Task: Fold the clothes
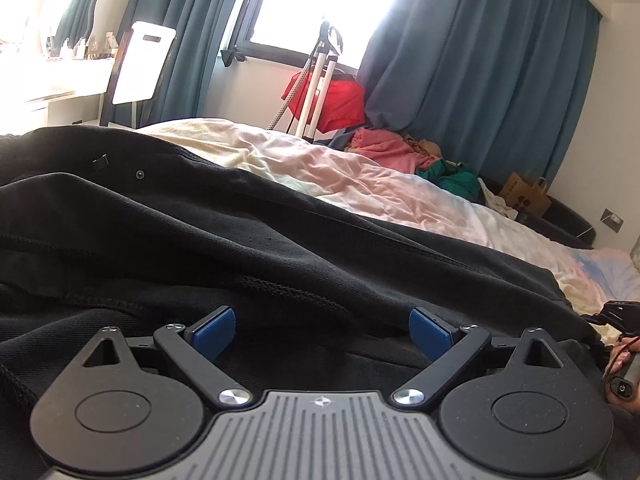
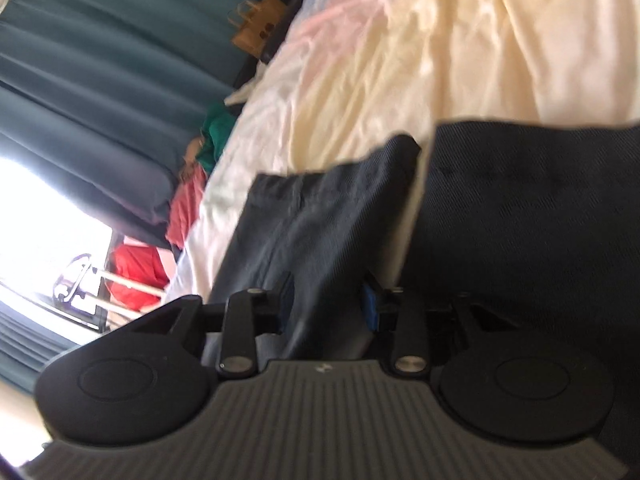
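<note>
The left gripper (image 1: 322,334) hangs spread just above the black garment (image 1: 168,232), whose long axis runs left to right across the bed (image 1: 360,176); the right gripper (image 2: 328,300) pinches a hem of it, cloth reaching toward the bed's far edge.

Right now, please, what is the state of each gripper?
Left gripper: open, holding nothing, low over the black garment.
Right gripper: closed on a fold of the dark garment.
</note>
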`<state>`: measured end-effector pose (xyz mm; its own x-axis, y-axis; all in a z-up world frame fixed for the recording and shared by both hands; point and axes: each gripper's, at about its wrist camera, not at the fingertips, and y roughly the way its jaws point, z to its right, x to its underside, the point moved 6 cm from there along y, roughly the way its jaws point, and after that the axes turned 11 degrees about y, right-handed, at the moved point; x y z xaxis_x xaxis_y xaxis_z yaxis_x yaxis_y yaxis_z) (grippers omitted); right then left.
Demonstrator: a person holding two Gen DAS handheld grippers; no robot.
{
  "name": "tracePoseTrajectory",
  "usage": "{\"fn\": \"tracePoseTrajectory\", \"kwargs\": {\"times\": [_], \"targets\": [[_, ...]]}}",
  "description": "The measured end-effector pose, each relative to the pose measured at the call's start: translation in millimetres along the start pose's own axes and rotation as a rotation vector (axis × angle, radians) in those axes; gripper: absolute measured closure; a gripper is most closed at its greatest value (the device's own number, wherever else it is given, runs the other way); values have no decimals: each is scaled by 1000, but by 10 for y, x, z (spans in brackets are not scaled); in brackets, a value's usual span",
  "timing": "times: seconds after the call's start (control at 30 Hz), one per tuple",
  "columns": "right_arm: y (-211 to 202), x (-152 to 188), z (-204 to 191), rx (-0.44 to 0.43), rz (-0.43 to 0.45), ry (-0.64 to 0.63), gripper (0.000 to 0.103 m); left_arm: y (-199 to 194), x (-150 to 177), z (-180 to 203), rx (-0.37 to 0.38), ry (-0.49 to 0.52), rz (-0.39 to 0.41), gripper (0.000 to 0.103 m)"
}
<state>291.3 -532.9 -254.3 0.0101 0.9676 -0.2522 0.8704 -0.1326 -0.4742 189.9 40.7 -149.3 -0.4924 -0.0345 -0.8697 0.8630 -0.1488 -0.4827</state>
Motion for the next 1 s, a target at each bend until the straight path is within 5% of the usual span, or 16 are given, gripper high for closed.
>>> {"fn": "tracePoseTrajectory", "kwargs": {"times": [0.07,0.33,0.5,0.77,0.87,1.0], "targets": [[-58,-49,-68,-4,40,-36,96,7,-3,-5,1,1,0,7],[-373,-267,-209,13,177,-139,98,-33,-29,26,0,12,4,7],[-191,-305,226,114,106,-151,98,-18,-15,87,-8,52,-33,7],[-690,16,-291,218,150,-497,95,-149,-48,208,-49,164,-3,7],[-1033,224,-524,186,152,-596,95,-273,-79,229,-55,176,9,7],[-1545,712,-817,35,49,-700,95,-480,-110,257,-75,215,15,7]]}}
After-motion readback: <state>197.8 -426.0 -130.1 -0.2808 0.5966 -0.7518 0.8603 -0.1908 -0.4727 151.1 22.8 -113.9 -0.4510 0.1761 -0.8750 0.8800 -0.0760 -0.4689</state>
